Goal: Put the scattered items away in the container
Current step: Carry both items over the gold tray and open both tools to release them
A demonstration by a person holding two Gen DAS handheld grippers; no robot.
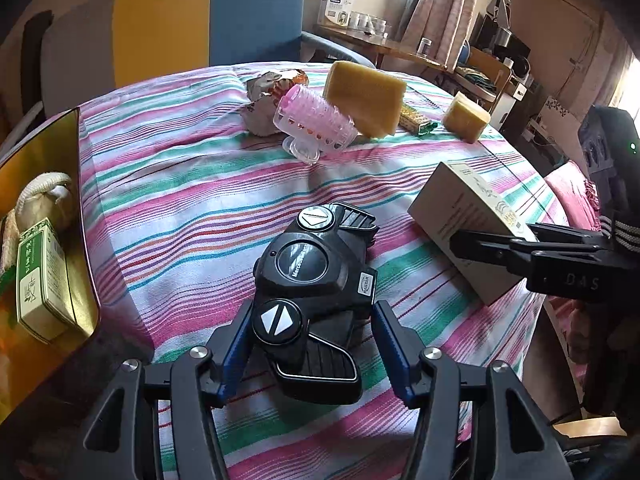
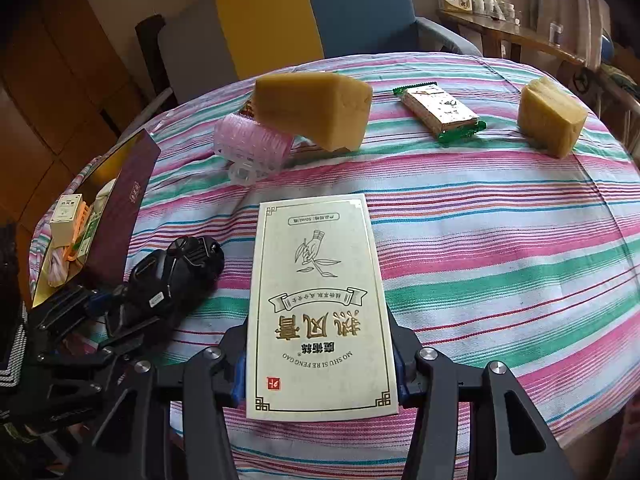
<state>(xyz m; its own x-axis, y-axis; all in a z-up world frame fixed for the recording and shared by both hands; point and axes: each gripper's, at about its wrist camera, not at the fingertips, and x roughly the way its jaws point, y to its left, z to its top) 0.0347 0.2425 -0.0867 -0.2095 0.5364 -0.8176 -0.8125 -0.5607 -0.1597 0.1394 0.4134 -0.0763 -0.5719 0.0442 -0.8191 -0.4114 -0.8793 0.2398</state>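
A black toy-car remote controller (image 1: 308, 264) lies on the striped tablecloth. My left gripper (image 1: 312, 308) is shut on its body, a blue pad against each side. A cream carton with gold print (image 2: 320, 280) sits between the pads of my right gripper (image 2: 318, 324), which is shut on it; in the left wrist view the carton (image 1: 468, 216) is tilted, its far end on the cloth. The container, a maroon box lined in gold (image 1: 82, 200), stands at the left and holds a green-and-white packet (image 1: 38, 280) and a rope-handled pouch (image 1: 38, 188).
Further back lie a pink hair roller (image 1: 316, 120), a large yellow sponge (image 1: 366, 96), a small sponge (image 2: 550, 114), a green-edged snack packet (image 2: 440, 114) and a crumpled wrapper (image 1: 264, 96). A blue and yellow chair (image 2: 312, 12) stands behind the round table.
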